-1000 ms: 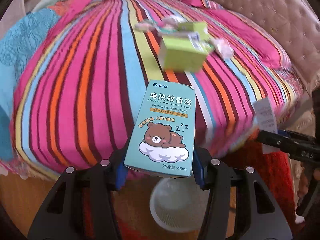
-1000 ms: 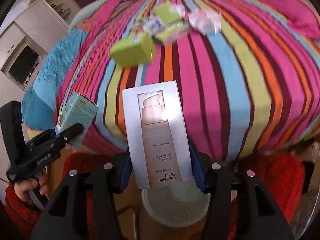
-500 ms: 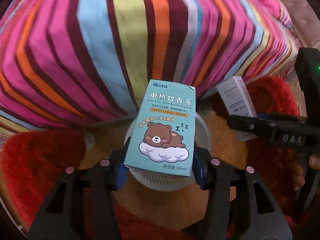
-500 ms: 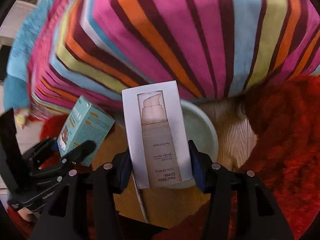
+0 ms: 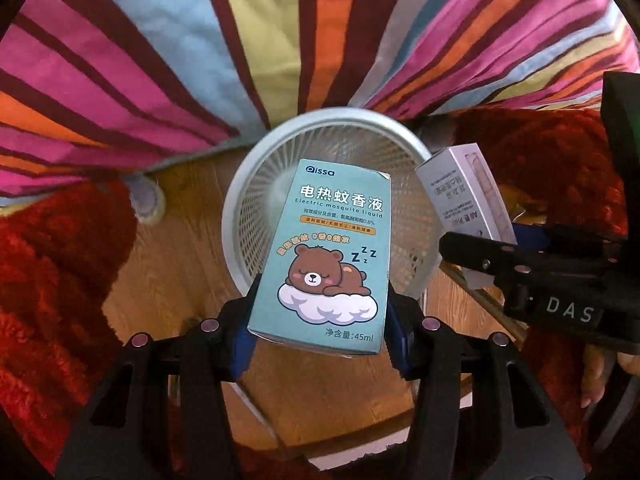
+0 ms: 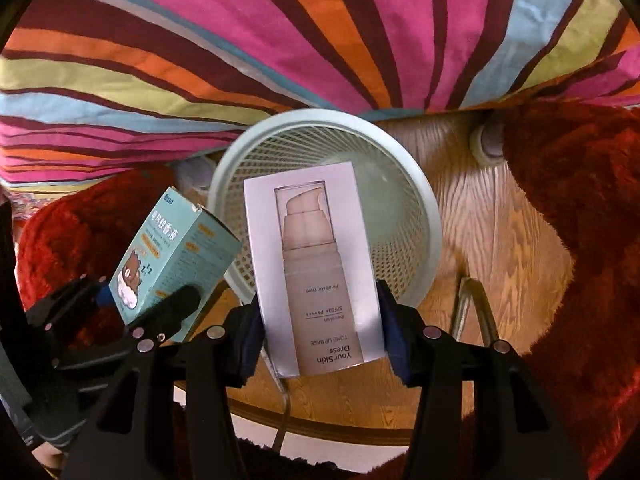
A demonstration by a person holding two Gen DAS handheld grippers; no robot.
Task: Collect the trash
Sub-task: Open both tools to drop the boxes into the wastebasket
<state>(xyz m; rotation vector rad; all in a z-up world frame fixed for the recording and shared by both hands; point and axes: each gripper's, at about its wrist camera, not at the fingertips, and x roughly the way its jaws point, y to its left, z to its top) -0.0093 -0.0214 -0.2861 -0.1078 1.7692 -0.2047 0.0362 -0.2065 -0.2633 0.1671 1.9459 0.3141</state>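
Observation:
My left gripper (image 5: 320, 332) is shut on a teal mosquito-liquid box (image 5: 324, 256) with a sleeping bear on it, held just above a white mesh waste basket (image 5: 256, 184). My right gripper (image 6: 320, 340) is shut on a white skin-cream box (image 6: 316, 264), also over the basket (image 6: 416, 208). In the left wrist view the cream box (image 5: 468, 200) and the right gripper (image 5: 476, 256) show at the right. The right wrist view has the teal box (image 6: 172, 260) and the left gripper (image 6: 152, 312) at its left. Both grippers point steeply down.
The basket stands on a wooden floor (image 6: 500, 240) against the bed's hanging striped cover (image 5: 280, 40). Red shaggy rugs (image 5: 52, 260) (image 6: 580, 240) lie on both sides. A round bed foot (image 6: 486, 142) sits near the basket, and a thin metal rod (image 6: 468, 304) lies on the floor.
Both grippers have dropped from bed height and tipped downward, each keeping its box. The bed top with its trash has left view; the basket now fills the middle.

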